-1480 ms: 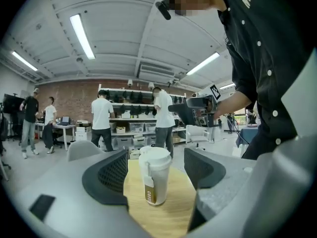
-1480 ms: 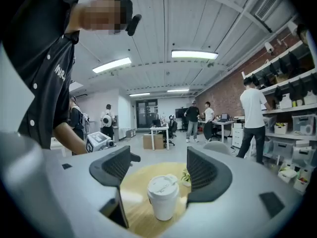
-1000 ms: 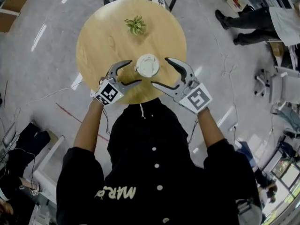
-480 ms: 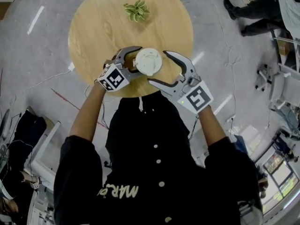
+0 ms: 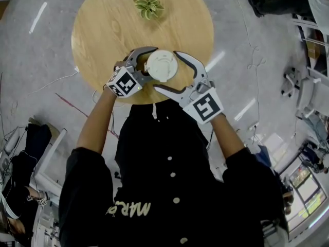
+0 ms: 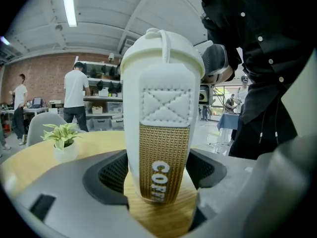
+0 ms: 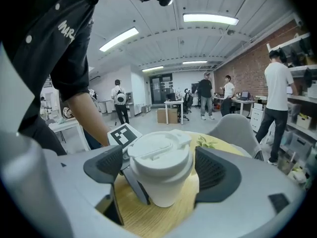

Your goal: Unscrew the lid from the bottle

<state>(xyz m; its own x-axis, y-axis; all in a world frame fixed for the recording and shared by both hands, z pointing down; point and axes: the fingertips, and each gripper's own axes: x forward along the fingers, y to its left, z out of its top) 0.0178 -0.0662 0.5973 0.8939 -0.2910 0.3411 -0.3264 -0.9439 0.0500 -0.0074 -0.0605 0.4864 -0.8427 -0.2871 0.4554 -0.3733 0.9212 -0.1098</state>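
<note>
Wooden and round, the counter (image 5: 103,30) carries everything. The left hand-held gripper (image 6: 161,177) comes in low. Its jaws have just been closing and now grasp the bottle (image 6: 163,133) by its lower body, one pad against each side. The right hand-held gripper (image 7: 159,170) is at the level of the lid (image 5: 161,65). Its jaws have just been opening and stand released, with a gap on each side. The white bottle stands upright near the counter's near edge, lid on. A small green plant (image 5: 149,6) stands well apart.
</note>
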